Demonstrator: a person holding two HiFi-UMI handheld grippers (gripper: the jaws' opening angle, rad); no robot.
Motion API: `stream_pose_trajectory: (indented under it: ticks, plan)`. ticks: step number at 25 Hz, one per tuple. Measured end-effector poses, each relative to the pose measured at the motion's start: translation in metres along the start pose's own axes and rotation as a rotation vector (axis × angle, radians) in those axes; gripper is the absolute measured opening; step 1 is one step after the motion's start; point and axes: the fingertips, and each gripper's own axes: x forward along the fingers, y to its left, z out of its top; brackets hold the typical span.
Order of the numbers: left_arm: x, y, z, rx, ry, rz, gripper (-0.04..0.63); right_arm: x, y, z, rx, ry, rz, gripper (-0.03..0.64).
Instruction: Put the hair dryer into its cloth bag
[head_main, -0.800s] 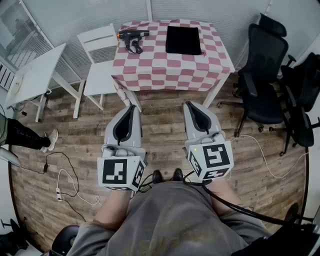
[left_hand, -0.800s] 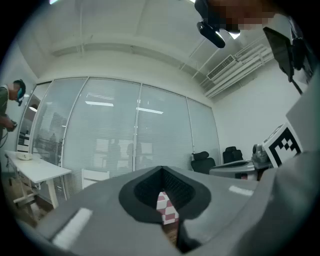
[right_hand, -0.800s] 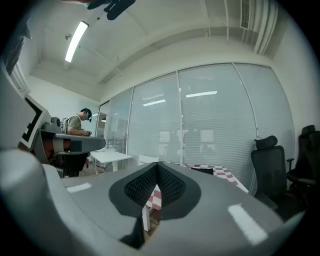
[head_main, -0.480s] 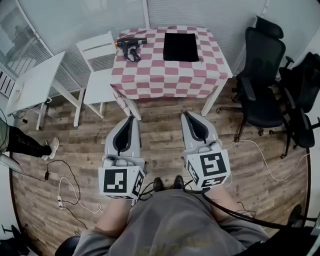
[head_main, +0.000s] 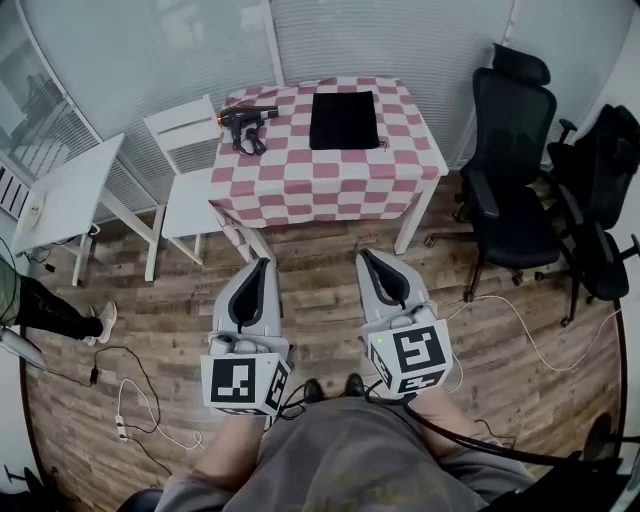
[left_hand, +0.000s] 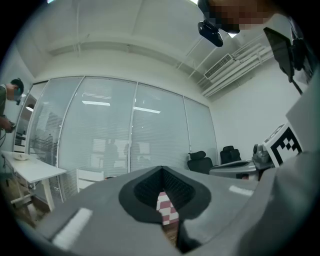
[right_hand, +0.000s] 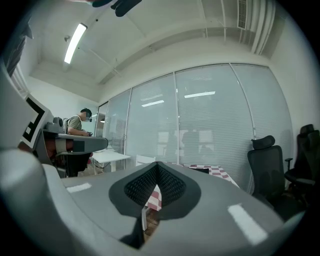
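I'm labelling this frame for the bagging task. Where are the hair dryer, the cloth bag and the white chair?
hair dryer (head_main: 245, 116), head view, on its barrel.
cloth bag (head_main: 343, 120), head view, middle of the black cloth.
white chair (head_main: 195, 202), head view, on its seat.

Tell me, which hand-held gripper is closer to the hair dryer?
Left. The left hand-held gripper is almost straight in front of the hair dryer, short of the table; the right hand-held gripper is farther off to the dryer's right.

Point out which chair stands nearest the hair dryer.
The white chair, beside the checkered table at the end holding the hair dryer; the black office chairs stand off the opposite side.
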Motion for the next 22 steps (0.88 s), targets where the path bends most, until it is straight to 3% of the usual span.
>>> stream_pose_trajectory:
  ticks: [6, 11, 22]
  plan:
    - [0.017, -0.025, 0.004, 0.013, -0.017, -0.007, 0.0, -0.008, -0.028, 0.005, -0.005, -0.026, 0.005, 0.025]
    - [0.036, -0.038, 0.002, 0.012, -0.008, -0.023, 0.0, -0.004, -0.047, 0.003, 0.063, -0.044, 0.024, 0.028]
    - [0.11, -0.035, -0.03, -0.005, 0.047, -0.082, 0.0, 0.043, -0.093, -0.021, 0.073, 0.024, -0.015, 0.028]
